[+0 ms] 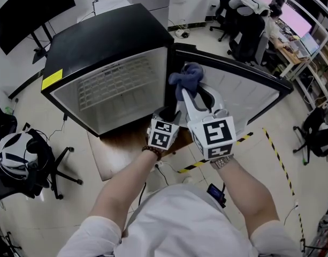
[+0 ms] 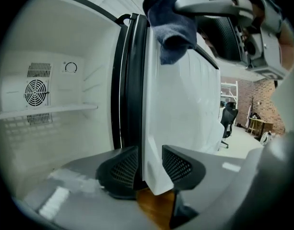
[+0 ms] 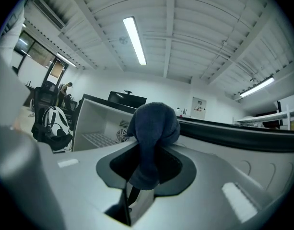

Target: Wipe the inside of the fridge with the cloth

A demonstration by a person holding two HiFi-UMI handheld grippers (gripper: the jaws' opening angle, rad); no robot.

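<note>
Head view: a black mini fridge (image 1: 99, 36) on a wooden board (image 1: 123, 143), its door (image 1: 249, 87) swung wide toward the right of the frame. Open floor surrounds it, bounded by an office chair (image 1: 56, 167) at lower left and striped floor tape (image 1: 244, 138) at right. The right gripper (image 1: 189, 87) stands over the door's inner face near the hinge edge, jaws closed on a blue cloth (image 1: 186, 75). The left gripper (image 1: 166, 114) sits at the bottom of the hinge line.

Left gripper view alone shows its jaws partly open astride the lower corner of the door's white liner; pad contact is hard to make out. It also shows the interior's shelf (image 2: 46, 110) and fan grille (image 2: 36, 91).

Right gripper view: the bunched cloth hides the pads, and the fridge mouth at left is partly cut off.
</note>
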